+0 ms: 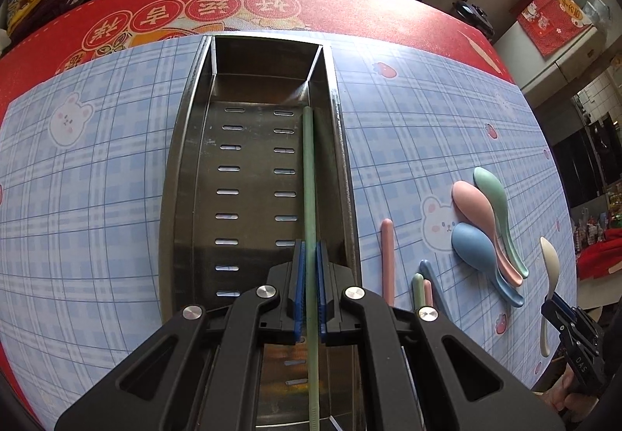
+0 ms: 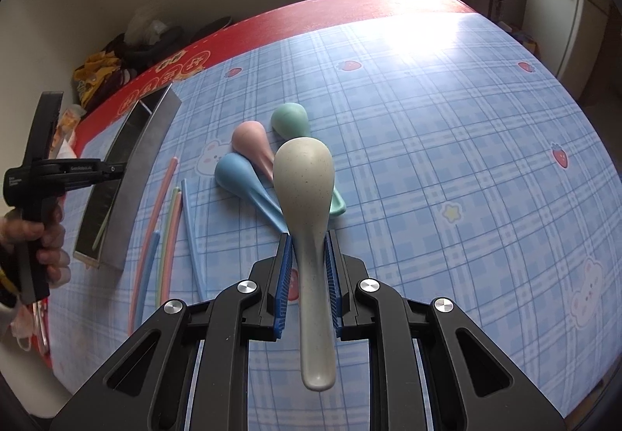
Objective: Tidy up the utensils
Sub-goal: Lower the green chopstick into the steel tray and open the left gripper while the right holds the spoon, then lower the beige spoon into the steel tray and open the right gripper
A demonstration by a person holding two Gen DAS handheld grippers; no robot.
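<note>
While the surface (image 1: 97,159), under its blue plaid cloth, carried everything, the steel tray (image 1: 186,174) lay along it with only 1 thing over it: the green chopstick (image 1: 310,174), clenched between the fingers of the left gripper (image 1: 310,256) and running close along the tray's right wall. A good release would probably bring the stick down flat and parallel to that wall before the grip eased, so it would not bounce or roll. To the right, clear of the tray, 3 spoons (image 2: 252,159) lay nested on the cloth, pink, green and blue, beside about 5 loose chopsticks (image 2: 171,205). The right gripper (image 2: 309,264) grasped a 4th, beige spoon (image 2: 305,174) by its handle, bowl forward, lifted above the others.
</note>
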